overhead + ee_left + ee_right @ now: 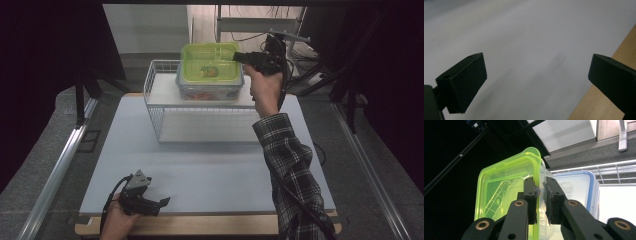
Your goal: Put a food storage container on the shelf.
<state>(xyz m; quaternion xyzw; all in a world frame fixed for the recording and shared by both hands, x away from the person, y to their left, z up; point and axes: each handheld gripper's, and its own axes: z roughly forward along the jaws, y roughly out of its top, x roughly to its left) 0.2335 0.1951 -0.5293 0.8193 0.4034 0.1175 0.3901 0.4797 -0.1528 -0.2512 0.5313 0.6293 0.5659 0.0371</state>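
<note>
A clear box with a bright green lid [209, 61] is gripped at its right edge by my right gripper [239, 57], which is shut on its rim. It hangs just over a second clear box with a blue lid [210, 89] that stands on the top shelf of a white wire rack [155, 95]. I cannot tell whether the two boxes touch. In the right gripper view the green lid [499, 192] is pinched in my right gripper [540, 183], with the blue-lidded box [579, 185] behind it. My left gripper [162, 202] lies open near the table's front edge, holding nothing.
The white table mat [210, 170] spreads in front of the rack, with a wooden strip [609, 105] along its front edge. Metal rails [60, 165] run down both sides of the table. Cables and a stand [260, 25] sit behind the rack.
</note>
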